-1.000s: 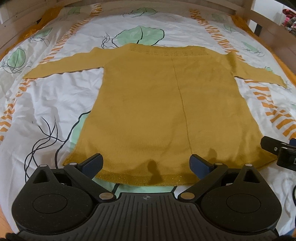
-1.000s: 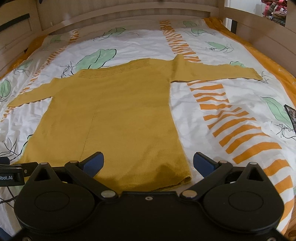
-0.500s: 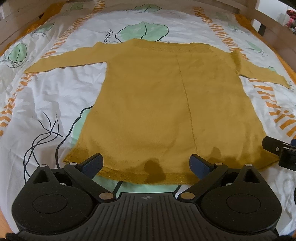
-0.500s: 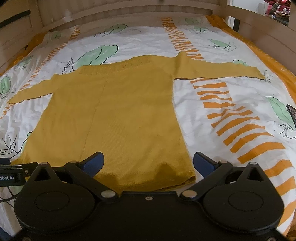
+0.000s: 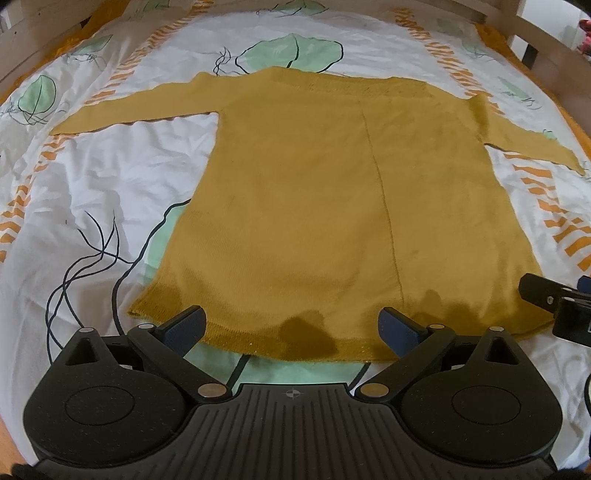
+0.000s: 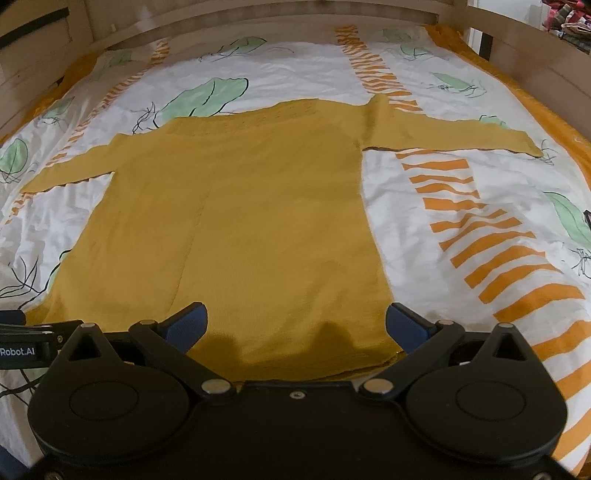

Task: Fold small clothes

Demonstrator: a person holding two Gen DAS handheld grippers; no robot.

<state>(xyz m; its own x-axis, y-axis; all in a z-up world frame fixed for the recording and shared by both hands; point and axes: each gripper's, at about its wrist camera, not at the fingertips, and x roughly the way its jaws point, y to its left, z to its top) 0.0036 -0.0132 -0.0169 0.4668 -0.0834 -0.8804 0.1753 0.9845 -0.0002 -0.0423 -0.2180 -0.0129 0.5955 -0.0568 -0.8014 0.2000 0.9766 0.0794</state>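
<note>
Left wrist view: we hold our left gripper (image 5: pixel 291 325) spread wide over the hem of the mustard sweater (image 5: pixel 332 206), which lies flat with both sleeves out on the leaf-print bedsheet (image 5: pixel 92 192). Our right gripper (image 6: pixel 295 325) is likewise released, gripping nothing, over the hem's right corner. A wooden bed frame (image 6: pixel 258 14) rims the sheet.

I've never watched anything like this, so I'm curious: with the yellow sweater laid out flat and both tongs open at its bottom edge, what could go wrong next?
1. The sweater lies straight on the bedsheet; the left tongs might pinch the sheet along with the hem.
2. The right tongs straddle the hem's corner; an uneven lift could skew the fold.
3. The spread sleeves may drag and bunch.
</note>
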